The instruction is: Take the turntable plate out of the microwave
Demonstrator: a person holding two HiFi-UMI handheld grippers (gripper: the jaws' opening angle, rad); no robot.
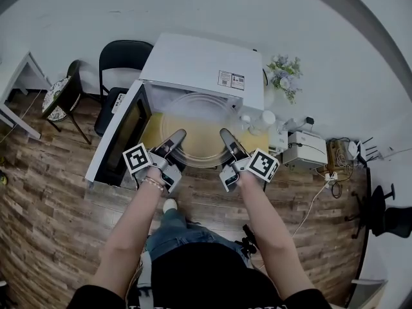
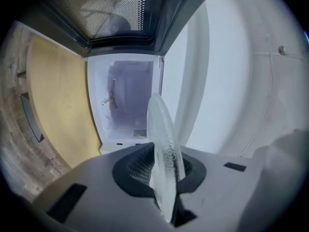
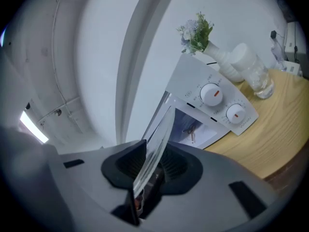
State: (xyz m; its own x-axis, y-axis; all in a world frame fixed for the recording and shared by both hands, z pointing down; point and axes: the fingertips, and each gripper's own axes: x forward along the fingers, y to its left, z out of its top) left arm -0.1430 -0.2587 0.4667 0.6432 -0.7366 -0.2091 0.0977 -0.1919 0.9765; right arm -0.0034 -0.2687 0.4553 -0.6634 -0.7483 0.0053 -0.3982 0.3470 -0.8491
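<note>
Together, hand-held grippers (image 1: 176, 137) (image 1: 227, 136) pinch the turntable plate (image 1: 197, 129).

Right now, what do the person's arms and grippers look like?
The left gripper and right gripper are grey with dark tapered jaws; each carries a white cube with black square markers. The forearms are bare; a bracelet circles the left wrist, and the top is black.

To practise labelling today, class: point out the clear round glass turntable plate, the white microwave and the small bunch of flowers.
Clear round glass turntable plate (image 1: 198, 129): head view, centre of the disc.
White microwave (image 1: 199, 66): head view, its top panel.
Small bunch of flowers (image 1: 285, 74): head view, the blooms.
</note>
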